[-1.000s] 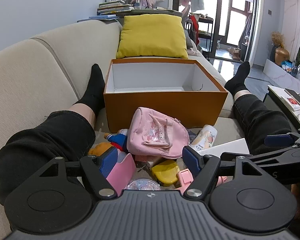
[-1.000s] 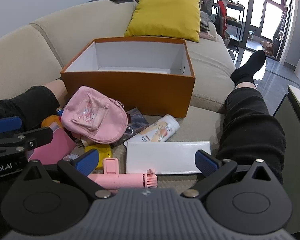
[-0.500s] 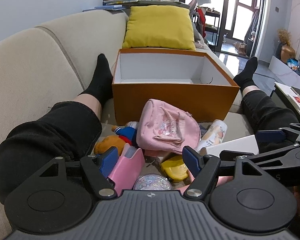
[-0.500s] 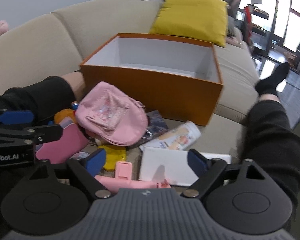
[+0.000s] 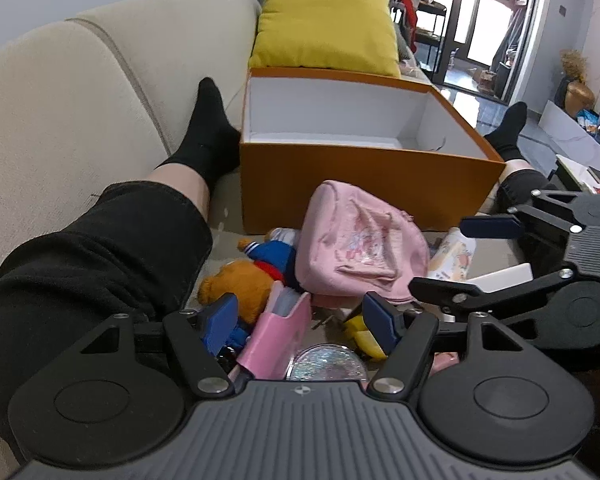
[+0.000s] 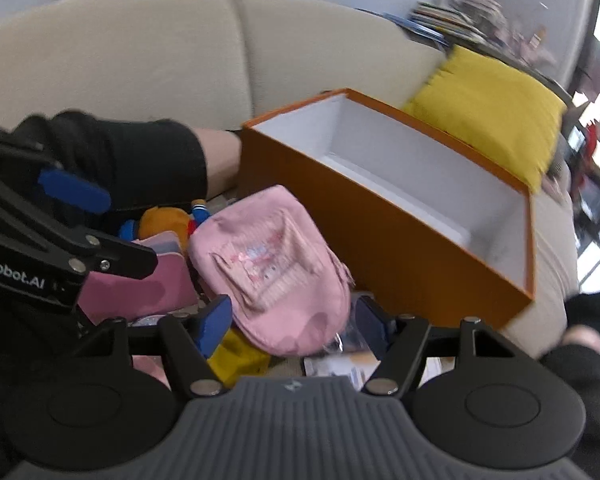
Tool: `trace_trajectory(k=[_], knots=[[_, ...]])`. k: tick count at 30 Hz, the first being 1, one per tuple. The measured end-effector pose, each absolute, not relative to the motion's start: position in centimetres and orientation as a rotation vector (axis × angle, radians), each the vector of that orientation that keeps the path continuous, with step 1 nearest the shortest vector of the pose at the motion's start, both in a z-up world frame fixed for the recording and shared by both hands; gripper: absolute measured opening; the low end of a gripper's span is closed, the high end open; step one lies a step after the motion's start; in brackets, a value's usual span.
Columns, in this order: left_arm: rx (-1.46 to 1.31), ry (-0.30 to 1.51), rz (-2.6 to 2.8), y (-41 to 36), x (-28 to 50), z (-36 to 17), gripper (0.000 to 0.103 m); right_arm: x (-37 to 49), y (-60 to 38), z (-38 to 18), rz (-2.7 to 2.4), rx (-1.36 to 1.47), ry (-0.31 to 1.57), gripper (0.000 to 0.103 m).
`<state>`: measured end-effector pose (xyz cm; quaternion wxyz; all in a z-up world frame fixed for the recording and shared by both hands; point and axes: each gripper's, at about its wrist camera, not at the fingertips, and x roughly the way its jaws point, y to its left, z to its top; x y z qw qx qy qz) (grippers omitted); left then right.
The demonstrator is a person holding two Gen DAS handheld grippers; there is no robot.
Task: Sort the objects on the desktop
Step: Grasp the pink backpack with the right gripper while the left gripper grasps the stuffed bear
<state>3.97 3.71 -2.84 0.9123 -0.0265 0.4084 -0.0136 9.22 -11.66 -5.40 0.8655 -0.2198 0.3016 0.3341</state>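
Small pink fabric backpack (image 5: pixel 360 248), soft and slumped, printed patch on its front, lies just ahead of both tools, against the near wall of the open orange cardboard box with white lining (image 5: pixel 364 184). Left gripper (image 5: pixel 302 322) wide open, holding nothing; pink open pouch (image 5: pixel 278 334) and round glittery disc (image 5: pixel 326 366) sit between its fingers. Right gripper (image 6: pixel 296 322) also spread, empty, backpack's lower edge between its fingers. Crowding the backpack: orange plush bear in blue (image 5: pixel 252 276) to the left, yellow piece (image 6: pixel 236 356) underneath, white flat box (image 5: pixel 500 278) to the right. Yellow cushion (image 5: pixel 326 32) beyond the box.
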Motion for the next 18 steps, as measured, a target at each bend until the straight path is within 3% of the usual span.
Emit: trace_trajectory(k=[13, 18], knots=[[-0.136, 0.847, 0.056, 6.4, 5.6, -3.5, 0.081, 10.5, -6.0, -10.2, 0.76, -0.849, 0.453, 0.073], [-0.132, 0.867, 0.06, 6.5, 6.0, -4.0, 0.081, 11.4, -6.1, -10.3, 0.734, -0.843, 0.446, 0.058]])
